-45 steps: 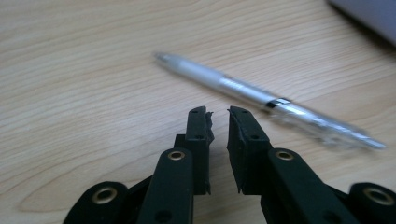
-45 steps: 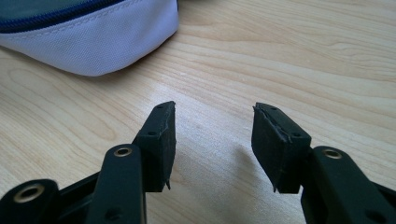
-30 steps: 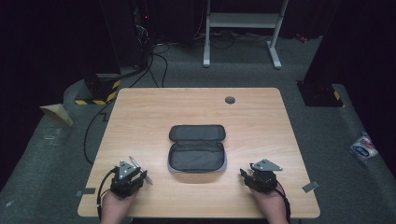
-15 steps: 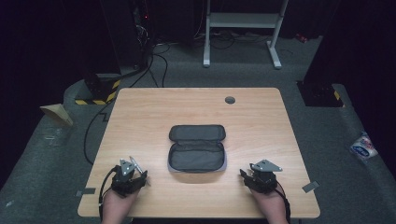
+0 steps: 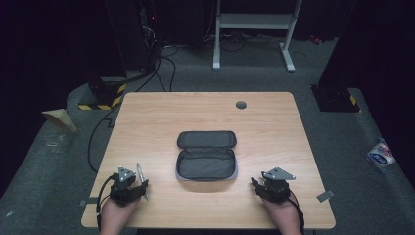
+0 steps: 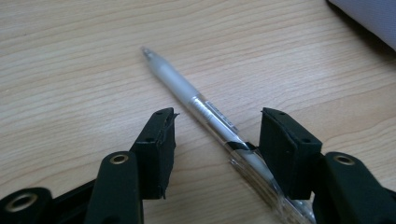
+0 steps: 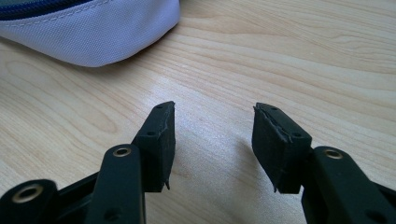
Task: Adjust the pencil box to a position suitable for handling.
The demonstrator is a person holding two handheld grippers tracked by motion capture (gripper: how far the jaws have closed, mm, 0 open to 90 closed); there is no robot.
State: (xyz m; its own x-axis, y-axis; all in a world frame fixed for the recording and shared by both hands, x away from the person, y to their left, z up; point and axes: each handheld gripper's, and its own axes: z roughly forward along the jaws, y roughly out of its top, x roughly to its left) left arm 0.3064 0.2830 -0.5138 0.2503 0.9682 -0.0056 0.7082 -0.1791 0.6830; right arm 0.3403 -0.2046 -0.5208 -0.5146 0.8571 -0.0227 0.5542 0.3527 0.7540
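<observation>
A clear-barrelled pen (image 6: 205, 112) lies on the wooden table (image 5: 161, 117), tip pointing away. It runs slantwise between the jaws of my left gripper (image 6: 215, 135), close against the right-hand pad (image 6: 285, 149) and apart from the other. Those jaws widened and have just been closing a little around the pen; they stand open. From above, the pen (image 5: 139, 172) lies by my left gripper (image 5: 142, 188) near the front left corner. An open grey pencil case (image 5: 207, 161) sits mid-table. My right gripper (image 7: 212, 135) is open over bare wood, its body (image 5: 255, 183) right of the case.
A corner of the case (image 7: 93, 32) lies just ahead and left of the right jaws, and its edge (image 6: 369, 18) reaches the top right of the left gripper view. A round grommet (image 5: 241, 105) sits in the table's far side. Both hands rest at the front edge.
My left gripper has drawn back slightly toward the front left while the pen stays on the table. The right gripper and the case have not moved.
</observation>
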